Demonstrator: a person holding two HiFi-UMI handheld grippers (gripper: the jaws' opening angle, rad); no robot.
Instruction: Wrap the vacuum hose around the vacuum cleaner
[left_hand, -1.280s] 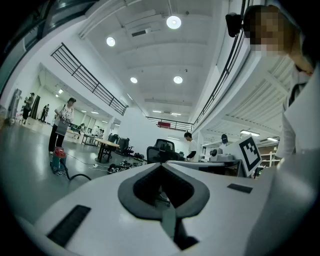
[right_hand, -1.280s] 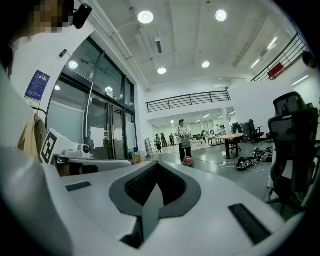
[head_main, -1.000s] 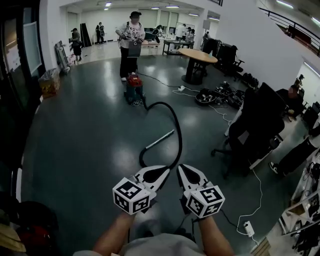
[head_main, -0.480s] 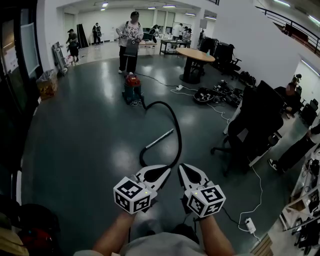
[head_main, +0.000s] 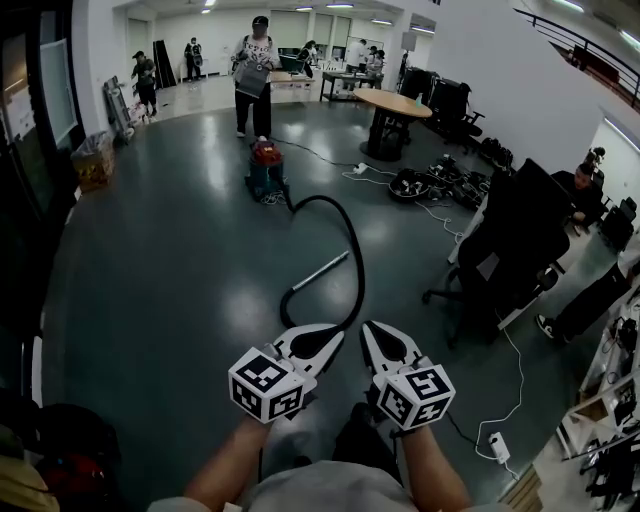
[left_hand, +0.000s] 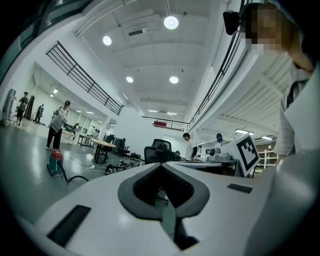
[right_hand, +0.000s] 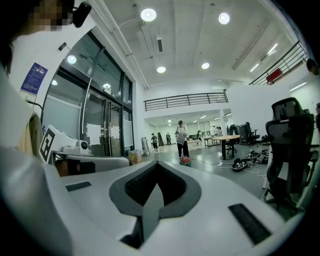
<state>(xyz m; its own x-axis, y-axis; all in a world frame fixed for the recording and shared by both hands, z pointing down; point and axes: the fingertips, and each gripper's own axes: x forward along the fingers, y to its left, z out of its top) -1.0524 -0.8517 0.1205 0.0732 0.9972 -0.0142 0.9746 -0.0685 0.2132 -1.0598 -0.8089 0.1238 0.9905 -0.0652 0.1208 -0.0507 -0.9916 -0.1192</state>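
Clock directions are read on the head view, from the two hand-held grippers at bottom centre.

1. Dark glazed wall (head_main: 30, 200): 9 to 10 o'clock. It forms the left edge of the room.
2. Brown cardboard box (head_main: 95, 160): 10 o'clock, against that wall.
3. Glossy dark grey floor (head_main: 170, 270): a wide bare stretch from 9 to 11 o'clock, between the wall and the hose.
4. Red and teal canister vacuum cleaner (head_main: 266, 170): 11 to 12 o'clock, upright on the floor and well apart from both grippers. A standing person in a patterned top (head_main: 255, 60) is just beyond it.
5. Black corrugated vacuum hose (head_main: 350, 240): leaves the cleaner's near side, arcs right and runs down to 12 o'clock. There it bends back just past the jaw tips. It lies loose on the floor, not wound on the cleaner.
6. Silver wand tube (head_main: 322, 272): slanted on the floor inside the hose loop.
7. Left hand-held gripper (head_main: 338, 333): jaws pressed together with nothing between them.
8. Right hand-held gripper (head_main: 367, 328): just beside the left, jaws likewise pressed together and empty.
9. Round wooden tabletop on a dark pedestal (head_main: 392, 103): 1 o'clock, far.
10. Heap of black cables and gear (head_main: 430, 188): 1 o'clock, nearer than the tabletop.
11. Black office chair (head_main: 515, 245): 2 o'clock. It narrows the free floor on the right.
12. White power strip (head_main: 495, 455): 4 o'clock. A thin white cable (head_main: 517, 385) trails from it towards the chair.
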